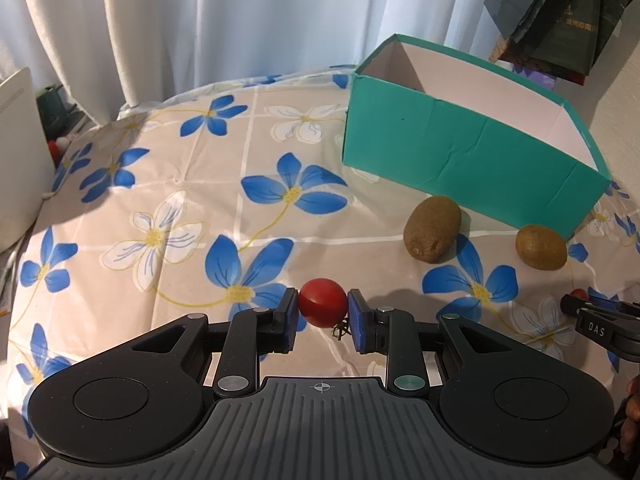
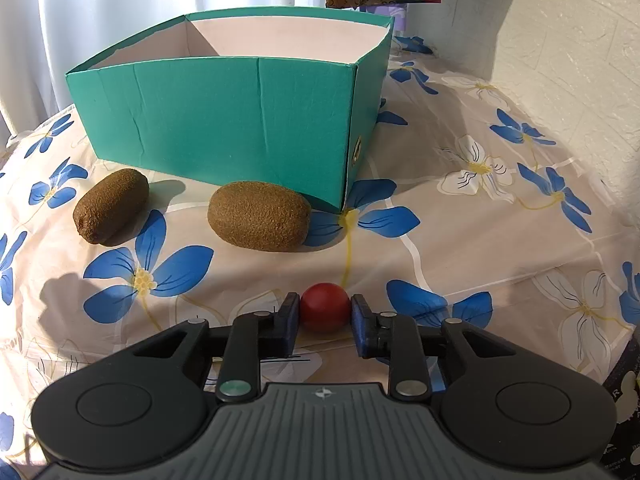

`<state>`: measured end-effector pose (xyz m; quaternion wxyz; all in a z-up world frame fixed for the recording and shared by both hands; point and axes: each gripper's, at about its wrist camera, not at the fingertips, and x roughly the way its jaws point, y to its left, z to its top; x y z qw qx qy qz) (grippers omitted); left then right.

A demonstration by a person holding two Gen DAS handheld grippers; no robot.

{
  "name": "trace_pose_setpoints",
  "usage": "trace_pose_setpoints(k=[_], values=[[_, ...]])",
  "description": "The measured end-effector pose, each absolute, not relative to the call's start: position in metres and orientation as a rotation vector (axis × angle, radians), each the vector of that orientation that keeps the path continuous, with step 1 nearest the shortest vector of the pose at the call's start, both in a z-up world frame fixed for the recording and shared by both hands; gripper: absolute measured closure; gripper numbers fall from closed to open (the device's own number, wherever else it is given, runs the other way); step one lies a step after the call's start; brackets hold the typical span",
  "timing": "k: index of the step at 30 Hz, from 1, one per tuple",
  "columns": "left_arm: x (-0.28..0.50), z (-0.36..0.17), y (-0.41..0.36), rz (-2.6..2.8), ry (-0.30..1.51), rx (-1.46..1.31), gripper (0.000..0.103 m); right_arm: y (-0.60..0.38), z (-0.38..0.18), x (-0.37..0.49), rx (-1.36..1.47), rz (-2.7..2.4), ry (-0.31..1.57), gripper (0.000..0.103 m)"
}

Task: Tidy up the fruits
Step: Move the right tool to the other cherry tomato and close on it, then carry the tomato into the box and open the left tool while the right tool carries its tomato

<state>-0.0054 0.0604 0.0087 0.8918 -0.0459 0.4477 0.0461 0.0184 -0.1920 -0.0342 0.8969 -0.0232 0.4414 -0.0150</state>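
My left gripper (image 1: 322,309) is shut on a red cherry tomato (image 1: 322,307) with a dried stem, low over the flowered tablecloth. My right gripper (image 2: 325,312) is shut on a second red cherry tomato (image 2: 324,306); it also shows at the right edge of the left wrist view (image 1: 576,300). Two brown kiwis lie on the cloth in front of the open teal box (image 1: 460,148): one (image 1: 432,227) on the left, one (image 1: 541,246) on the right. In the right wrist view the kiwis (image 2: 111,211) (image 2: 259,215) lie before the box (image 2: 224,120), whose floor is hidden.
The table is covered with a beige cloth with blue and white flowers (image 1: 168,200). White curtains (image 1: 180,20) hang behind. A white appliance (image 1: 20,152) stands at the far left. Dark bags (image 1: 560,12) hang at the top right beside a white wall (image 2: 560,32).
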Motion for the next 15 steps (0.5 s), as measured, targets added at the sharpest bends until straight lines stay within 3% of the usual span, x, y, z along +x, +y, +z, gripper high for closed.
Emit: trace_pose_setpoints(k=[15], values=[[-0.005,0.022,0.052,0.074,0.921,-0.051,0.073,-0.201,-0.027,0.011,-0.026,-0.064,0.895,0.077]])
